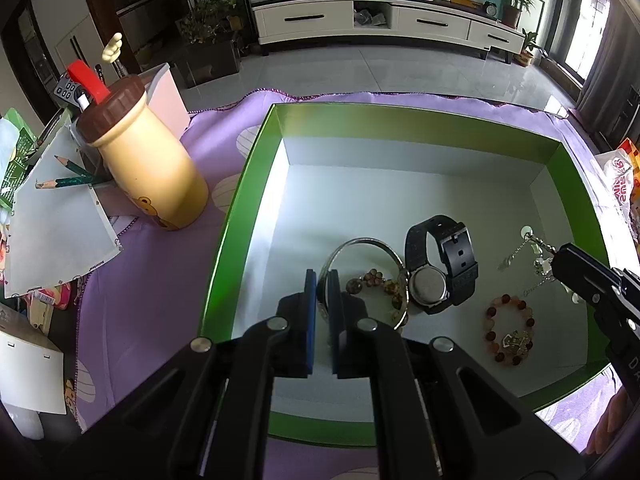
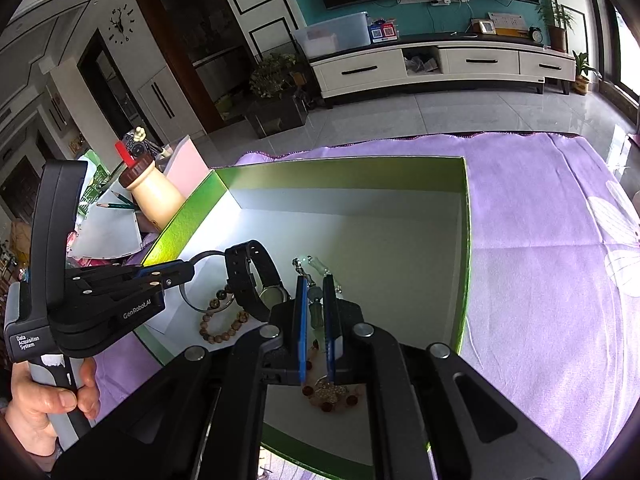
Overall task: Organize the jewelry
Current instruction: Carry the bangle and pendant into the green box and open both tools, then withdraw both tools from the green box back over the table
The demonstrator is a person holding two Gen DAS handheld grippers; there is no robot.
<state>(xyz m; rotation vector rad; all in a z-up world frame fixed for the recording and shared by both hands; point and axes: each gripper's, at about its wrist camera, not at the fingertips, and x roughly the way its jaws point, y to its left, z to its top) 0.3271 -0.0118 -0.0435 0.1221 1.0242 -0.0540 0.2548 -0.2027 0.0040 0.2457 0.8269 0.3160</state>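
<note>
A green box (image 1: 236, 216) with a white floor holds the jewelry. My left gripper (image 1: 322, 284) is shut on the rim of a silver bangle (image 1: 380, 245), low over the box floor. A brown bead bracelet (image 1: 376, 280) lies inside the bangle, and a black watch (image 1: 440, 264) sits just right of it. My right gripper (image 2: 315, 292) is shut on a silver necklace (image 2: 316, 308) with pale pendants, whose chain (image 1: 528, 248) trails onto the floor. A pink bead bracelet (image 2: 332, 394) lies beneath the right gripper's fingers.
The box sits on a purple cloth (image 2: 540, 260). Left of it stand a cream bottle with a brown cap (image 1: 148, 168), pencils (image 1: 72, 176) and white paper (image 1: 56, 224). A snack bag (image 1: 620, 184) lies at the right edge. A hand (image 2: 48, 400) holds the left gripper's handle.
</note>
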